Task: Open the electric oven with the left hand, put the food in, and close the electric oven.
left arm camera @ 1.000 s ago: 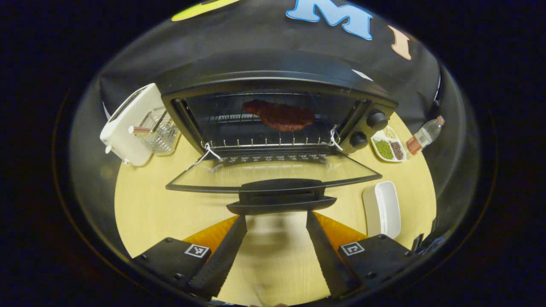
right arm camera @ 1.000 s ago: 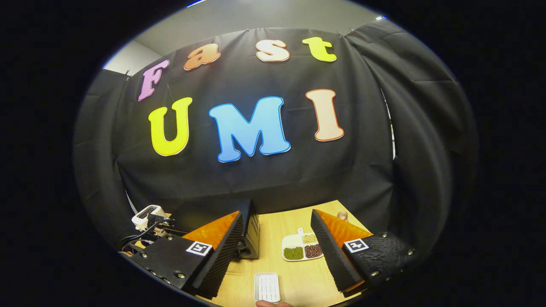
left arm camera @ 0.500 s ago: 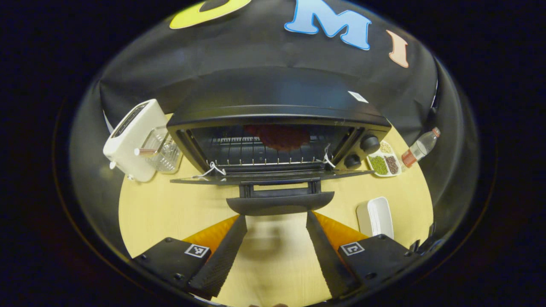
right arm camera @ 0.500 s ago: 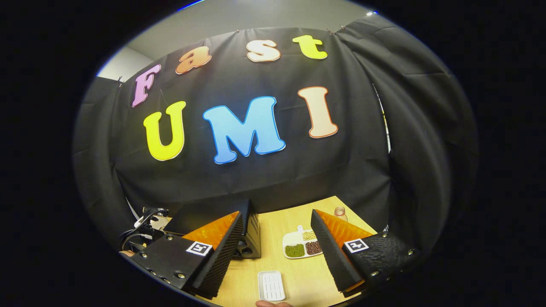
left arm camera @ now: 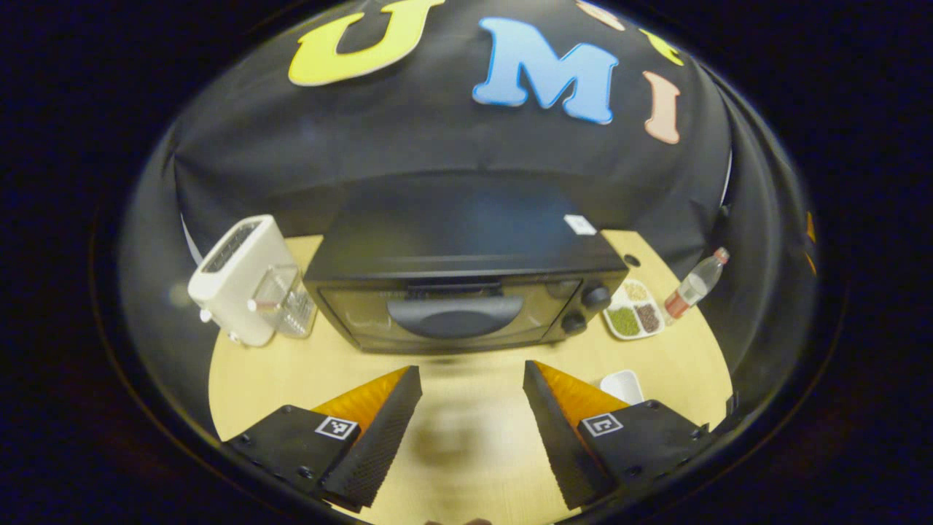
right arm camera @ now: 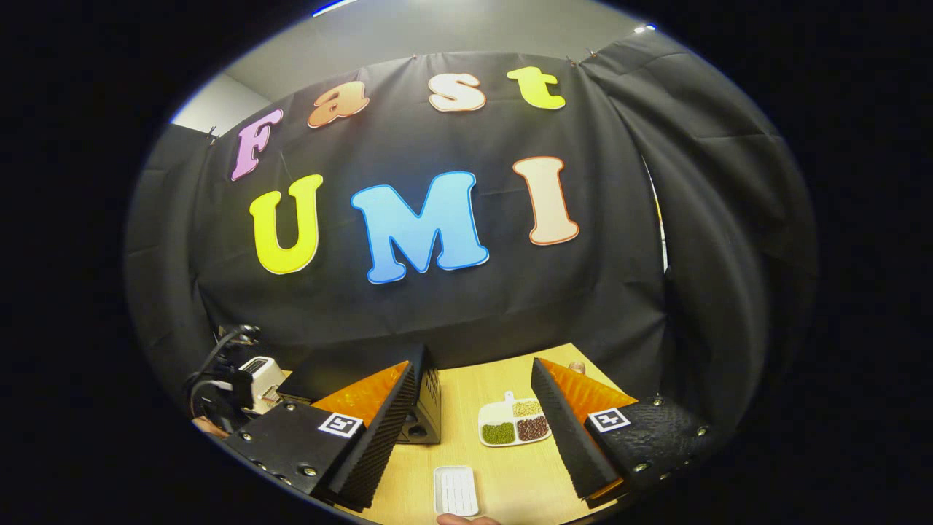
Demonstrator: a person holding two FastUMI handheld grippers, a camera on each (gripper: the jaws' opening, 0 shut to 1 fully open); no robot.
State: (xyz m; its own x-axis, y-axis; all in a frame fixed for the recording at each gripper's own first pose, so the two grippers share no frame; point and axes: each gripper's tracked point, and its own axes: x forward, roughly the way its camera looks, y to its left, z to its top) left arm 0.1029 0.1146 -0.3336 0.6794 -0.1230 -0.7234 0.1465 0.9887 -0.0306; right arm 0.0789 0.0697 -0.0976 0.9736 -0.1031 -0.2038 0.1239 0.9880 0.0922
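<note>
Your left tool [left arm camera: 472, 394] sits wide open with nothing in it, hovering over the bench [left arm camera: 466, 452] just short of the electric oven [left arm camera: 466, 292]. From the left gripper view you get the oven front-on: door [left arm camera: 452, 321] shut flush, handle [left arm camera: 455, 315] across the glass, two knobs [left arm camera: 587, 306] at its right end. A white toaster [left arm camera: 237, 281] and a clear container [left arm camera: 288, 306] stand to one side of it, a divided dish of beans [left arm camera: 633, 315] and a plastic bottle [left arm camera: 692, 286] to the other, with a white tray [left arm camera: 623, 385] peeking past your finger. The food sits behind the glass and you can't make it out now.

Your right tool [right arm camera: 474, 430] is also spread wide and empty, held high; the right gripper view catches just the oven's side [right arm camera: 426, 397], the bean dish [right arm camera: 516, 426], the white tray [right arm camera: 455, 490], and your other tool's rig with its cables [right arm camera: 226, 379] off at the edge.

A second ago the door lay flat open with the meat on the rack; half a second ago it was swinging up; now it's closed and your left tool has backed away. A small white label [left arm camera: 579, 224] sits on the oven top, too small to read.
</note>
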